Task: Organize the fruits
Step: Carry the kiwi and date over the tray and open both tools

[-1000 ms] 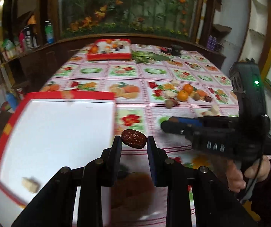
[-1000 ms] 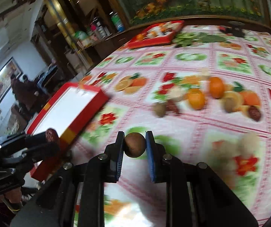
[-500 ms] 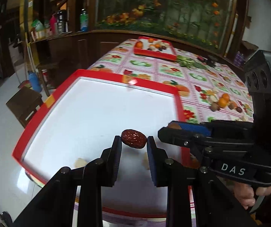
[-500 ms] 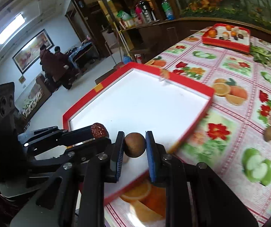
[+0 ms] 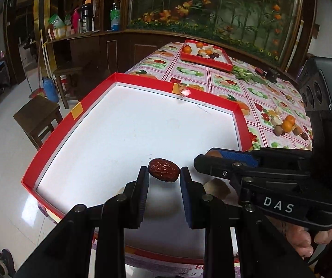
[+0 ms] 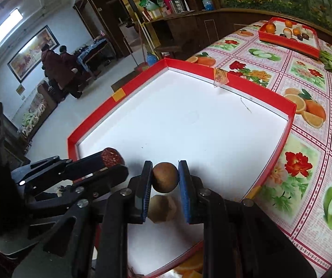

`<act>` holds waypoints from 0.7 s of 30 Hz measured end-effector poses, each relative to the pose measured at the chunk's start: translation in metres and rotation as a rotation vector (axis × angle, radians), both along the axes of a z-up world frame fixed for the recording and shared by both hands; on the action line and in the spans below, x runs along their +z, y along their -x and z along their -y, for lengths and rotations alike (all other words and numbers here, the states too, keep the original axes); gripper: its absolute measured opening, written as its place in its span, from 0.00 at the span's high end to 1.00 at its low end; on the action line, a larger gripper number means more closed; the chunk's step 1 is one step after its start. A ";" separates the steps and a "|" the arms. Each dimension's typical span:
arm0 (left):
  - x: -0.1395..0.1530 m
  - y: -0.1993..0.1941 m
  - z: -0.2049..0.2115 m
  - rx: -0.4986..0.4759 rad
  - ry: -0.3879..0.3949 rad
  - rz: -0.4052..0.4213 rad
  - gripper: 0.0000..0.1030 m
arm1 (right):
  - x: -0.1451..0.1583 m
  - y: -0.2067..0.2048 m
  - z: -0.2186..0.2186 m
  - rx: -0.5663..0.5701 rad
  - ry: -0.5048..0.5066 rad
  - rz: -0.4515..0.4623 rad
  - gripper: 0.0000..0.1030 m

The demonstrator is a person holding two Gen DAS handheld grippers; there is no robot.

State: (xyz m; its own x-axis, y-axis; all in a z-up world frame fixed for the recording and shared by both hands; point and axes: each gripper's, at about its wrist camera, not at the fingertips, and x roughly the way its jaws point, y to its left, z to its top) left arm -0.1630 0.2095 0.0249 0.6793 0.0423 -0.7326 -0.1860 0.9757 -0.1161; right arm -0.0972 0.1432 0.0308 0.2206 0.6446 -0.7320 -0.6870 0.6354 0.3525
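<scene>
My left gripper [image 5: 164, 173] is shut on a wrinkled red date [image 5: 164, 170] and holds it above the near part of a white tray with a red rim [image 5: 214, 99]. My right gripper [image 6: 165, 177] is shut on a round brown fruit [image 6: 165, 177] above the same tray [image 6: 244, 85], just right of the left gripper [image 6: 110, 159]. A pale fruit piece [image 6: 161, 208] lies in the tray beneath the right gripper. It also shows in the left wrist view [image 5: 218, 186].
A second red tray with fruits [image 5: 206, 53] stands at the table's far end. Loose oranges and brown fruits [image 5: 287, 125] lie on the flowered tablecloth to the right. Green leaves [image 5: 247, 75] lie beyond. A wooden stool [image 5: 37, 118] stands left of the table.
Both grippers have carried their fruits from over the tablecloth to the left, and now hang over the white tray. Both stay shut.
</scene>
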 end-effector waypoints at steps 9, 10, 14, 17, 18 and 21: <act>-0.002 -0.002 -0.002 0.012 -0.006 -0.025 0.74 | -0.004 -0.003 0.000 0.000 0.031 -0.020 0.76; -0.002 -0.001 -0.003 0.015 -0.002 -0.025 0.73 | -0.005 -0.004 0.000 0.001 0.034 -0.022 0.74; 0.002 0.001 -0.005 0.031 0.004 -0.016 0.52 | -0.004 -0.008 0.004 -0.014 0.028 -0.025 0.65; 0.004 0.001 -0.003 0.041 -0.001 -0.015 0.44 | 0.001 -0.012 0.013 -0.031 -0.002 -0.016 0.64; 0.005 0.000 -0.001 0.035 -0.003 -0.016 0.44 | 0.002 -0.013 0.015 -0.033 -0.010 -0.015 0.64; 0.008 -0.002 0.008 0.013 -0.014 -0.010 0.42 | 0.009 -0.017 0.030 -0.058 -0.031 0.005 0.60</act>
State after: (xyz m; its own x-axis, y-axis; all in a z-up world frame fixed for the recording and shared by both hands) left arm -0.1611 0.2011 0.0331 0.6715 0.0616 -0.7385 -0.1996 0.9747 -0.1002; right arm -0.0803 0.1132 0.0394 0.2620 0.6528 -0.7108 -0.6510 0.6632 0.3691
